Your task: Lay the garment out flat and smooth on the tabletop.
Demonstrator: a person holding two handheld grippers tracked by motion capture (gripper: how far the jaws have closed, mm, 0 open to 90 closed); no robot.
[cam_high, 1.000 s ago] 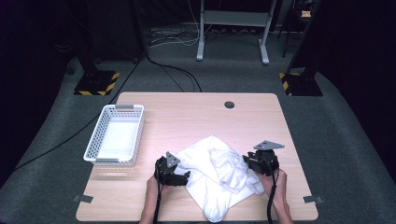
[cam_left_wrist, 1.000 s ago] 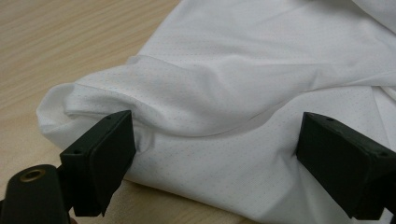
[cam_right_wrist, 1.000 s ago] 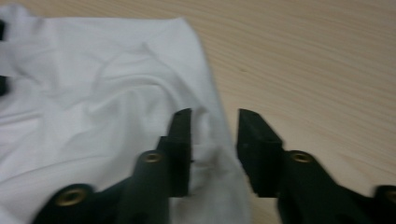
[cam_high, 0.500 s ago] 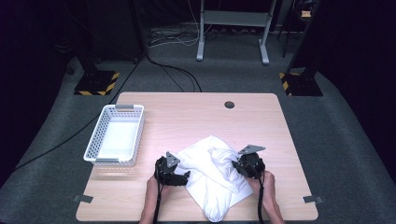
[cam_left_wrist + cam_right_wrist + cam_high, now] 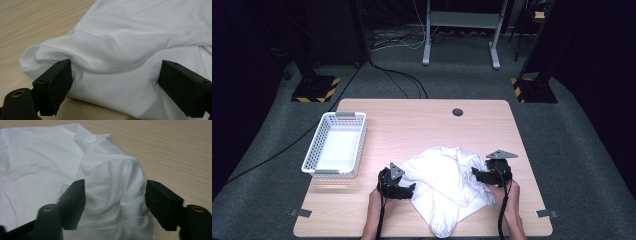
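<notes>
Currently the white shirt (image 5: 447, 187) lies crumpled on the near half of the light wood counter (image 5: 412, 125), right of the white basket (image 5: 337, 145). Left claw (image 5: 406, 189) sits at the shirt's left edge, jaws spread wide with a folded hem between them; in the left gripper view the cloth (image 5: 130, 50) is not pinched. Right claw (image 5: 477, 175) sits at the shirt's right edge, jaws also spread, straddling a raised bunch of fabric (image 5: 112, 185). Cable hole (image 5: 457, 112) is beyond the shirt, near the counter's far edge. Grey carpet (image 5: 272, 165) surrounds the counter; beyond it are cables, a white frame (image 5: 460, 30) and hazard-striped stand bases (image 5: 314, 89).
</notes>
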